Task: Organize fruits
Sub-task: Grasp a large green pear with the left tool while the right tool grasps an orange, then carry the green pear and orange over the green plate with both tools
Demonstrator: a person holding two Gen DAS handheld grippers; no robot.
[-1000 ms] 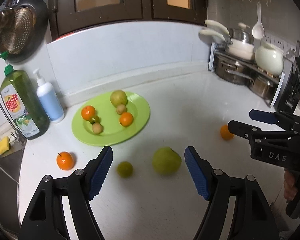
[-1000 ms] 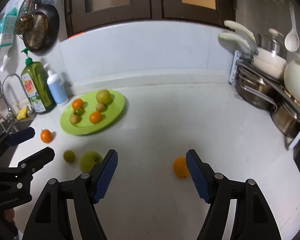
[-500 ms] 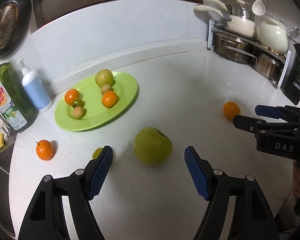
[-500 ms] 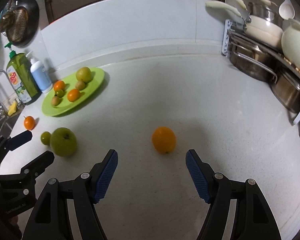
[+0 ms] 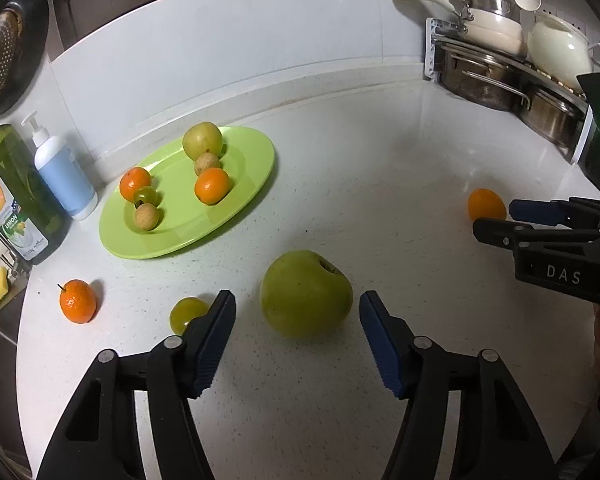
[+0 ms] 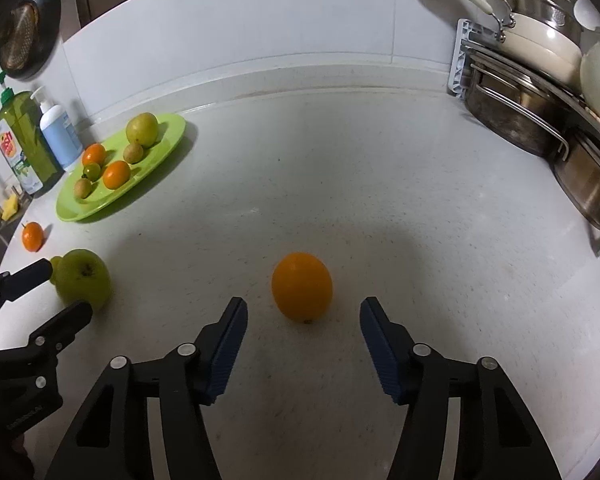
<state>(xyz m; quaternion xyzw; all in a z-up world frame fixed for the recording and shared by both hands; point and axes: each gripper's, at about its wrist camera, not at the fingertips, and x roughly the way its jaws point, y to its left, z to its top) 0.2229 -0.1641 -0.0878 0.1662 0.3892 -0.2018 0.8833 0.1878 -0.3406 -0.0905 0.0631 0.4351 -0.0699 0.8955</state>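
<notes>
A large green apple lies on the white counter just ahead of my left gripper, whose jaws are closing and stand apart from the fruit. An orange lies just ahead of my right gripper; those jaws are closing too, with a gap on each side. A small green fruit sits beside the left finger, and a mandarin lies further left. The green plate holds several fruits. In the left wrist view the right gripper reaches the orange.
A dish soap bottle and a pump bottle stand left of the plate by the sink edge. A rack of pots and pans fills the back right corner. A strainer hangs on the wall at left.
Both grippers have come down and forward, so the apple and the orange look larger and nearer the fingertips. The jaws of both have narrowed.
</notes>
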